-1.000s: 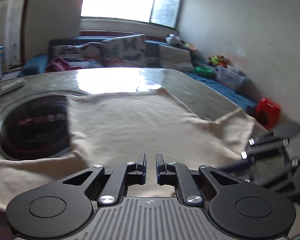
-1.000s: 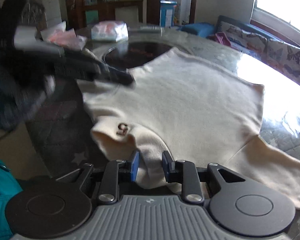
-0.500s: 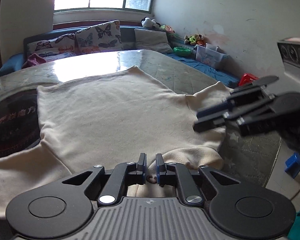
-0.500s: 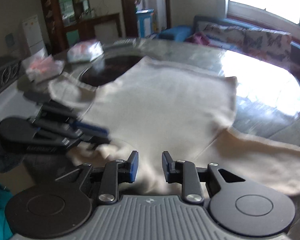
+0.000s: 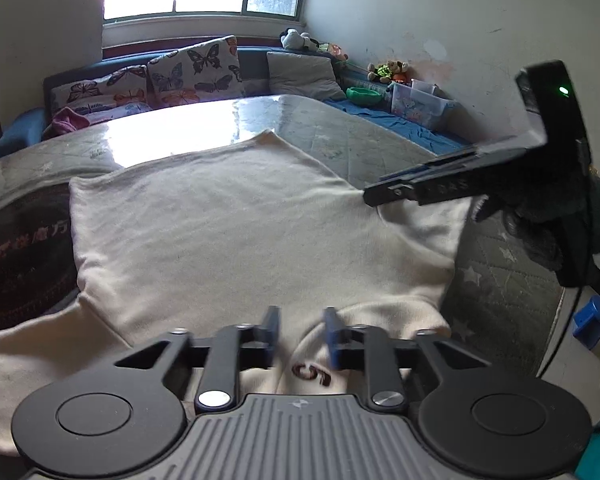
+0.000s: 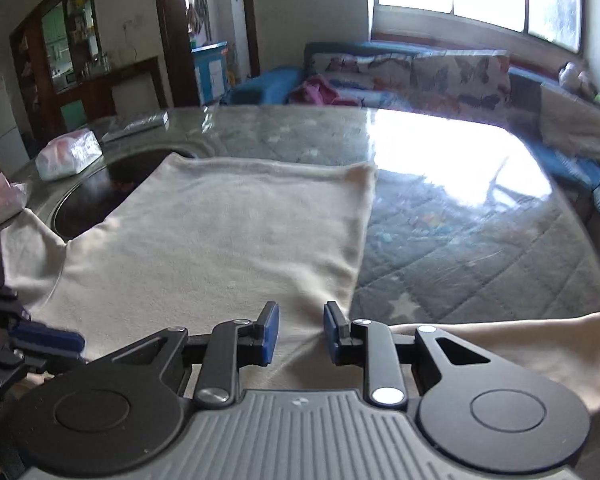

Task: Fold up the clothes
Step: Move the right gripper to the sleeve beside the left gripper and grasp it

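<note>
The left gripper (image 5: 300, 334) is held with fingers apart over the near neckline of the cream sweater (image 5: 228, 216) (a small dark mark shows there). The right gripper (image 6: 298, 334), likewise parted, is positioned over the sweater's armpit area. The sweater is spread flat on the table (image 6: 480, 240), hem farthest.

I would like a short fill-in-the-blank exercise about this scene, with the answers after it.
1. The cream sweater lies spread flat on the ____.
2. The cushions on the sofa behind the table carry a ____ print.
3. The fingers of the left tool stand ____, above the small mark on the sweater.
4. The bowl on the blue bench by the wall is ____.

Answers: table; butterfly; apart; green
</note>
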A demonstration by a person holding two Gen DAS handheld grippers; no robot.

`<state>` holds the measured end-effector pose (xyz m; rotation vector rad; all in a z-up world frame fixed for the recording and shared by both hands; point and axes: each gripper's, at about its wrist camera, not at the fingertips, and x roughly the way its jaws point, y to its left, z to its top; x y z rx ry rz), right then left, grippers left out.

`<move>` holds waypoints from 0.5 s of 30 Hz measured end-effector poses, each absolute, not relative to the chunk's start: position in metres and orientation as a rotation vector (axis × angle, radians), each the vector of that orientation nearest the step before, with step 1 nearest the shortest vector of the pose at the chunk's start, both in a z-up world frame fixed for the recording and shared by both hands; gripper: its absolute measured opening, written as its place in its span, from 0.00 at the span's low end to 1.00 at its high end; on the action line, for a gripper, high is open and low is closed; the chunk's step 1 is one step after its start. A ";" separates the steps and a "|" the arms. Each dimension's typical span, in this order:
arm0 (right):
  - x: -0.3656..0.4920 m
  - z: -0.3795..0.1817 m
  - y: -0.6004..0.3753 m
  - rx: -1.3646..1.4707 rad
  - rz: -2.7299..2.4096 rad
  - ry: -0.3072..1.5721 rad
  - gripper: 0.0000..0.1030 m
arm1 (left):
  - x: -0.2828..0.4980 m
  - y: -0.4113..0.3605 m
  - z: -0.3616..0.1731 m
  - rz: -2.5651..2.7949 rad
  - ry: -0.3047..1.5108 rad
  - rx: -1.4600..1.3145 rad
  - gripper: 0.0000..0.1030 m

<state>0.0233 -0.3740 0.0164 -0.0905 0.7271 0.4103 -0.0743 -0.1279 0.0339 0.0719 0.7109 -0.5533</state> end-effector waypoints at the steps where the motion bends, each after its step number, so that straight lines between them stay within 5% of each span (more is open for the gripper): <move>1: 0.018 0.020 -0.379 -0.083 0.400 0.711 0.32 | -0.074 -0.130 0.037 -0.553 0.699 0.071 0.43; 5: -0.001 0.025 -0.403 -0.018 0.337 0.684 0.37 | -0.070 -0.139 0.044 -0.565 0.671 0.056 0.51; 15: -0.028 0.007 -0.482 0.121 0.057 0.693 0.37 | -0.060 -0.174 0.044 -0.578 0.674 0.032 0.55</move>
